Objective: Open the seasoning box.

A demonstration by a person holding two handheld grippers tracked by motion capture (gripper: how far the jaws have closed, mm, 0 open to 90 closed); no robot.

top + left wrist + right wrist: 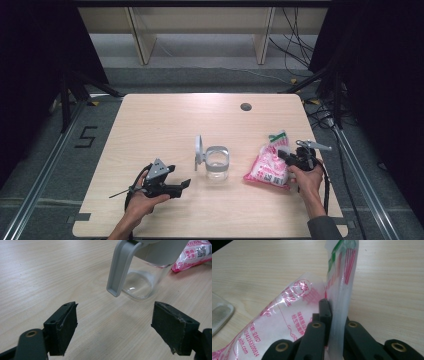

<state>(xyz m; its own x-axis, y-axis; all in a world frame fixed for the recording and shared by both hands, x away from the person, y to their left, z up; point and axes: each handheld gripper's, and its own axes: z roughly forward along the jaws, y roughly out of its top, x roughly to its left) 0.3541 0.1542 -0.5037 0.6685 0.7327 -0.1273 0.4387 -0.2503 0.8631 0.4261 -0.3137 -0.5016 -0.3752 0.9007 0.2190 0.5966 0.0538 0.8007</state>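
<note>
1. We count one pink bag (267,167) – it lies on the table (165,120), right of one clear jar (217,163).
2. Our right gripper (286,156) has its jaws pressed together on the bag's top edge.
3. Our left gripper (182,186) – jaws wide apart, holding nothing.

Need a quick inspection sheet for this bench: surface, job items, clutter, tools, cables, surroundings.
Surface: light wood table, dark round hole near far edge.
Job's things: pink-printed plastic bag lying at right; clear jar at centre, grey lid hinged open.
Clutter: nothing seen.
Tools: right tool shut on the bag's sealed top; left tool open, empty, facing the jar.
Cables: loose cables on floor behind table.
Surroundings: black curtains, floor rail.
</note>
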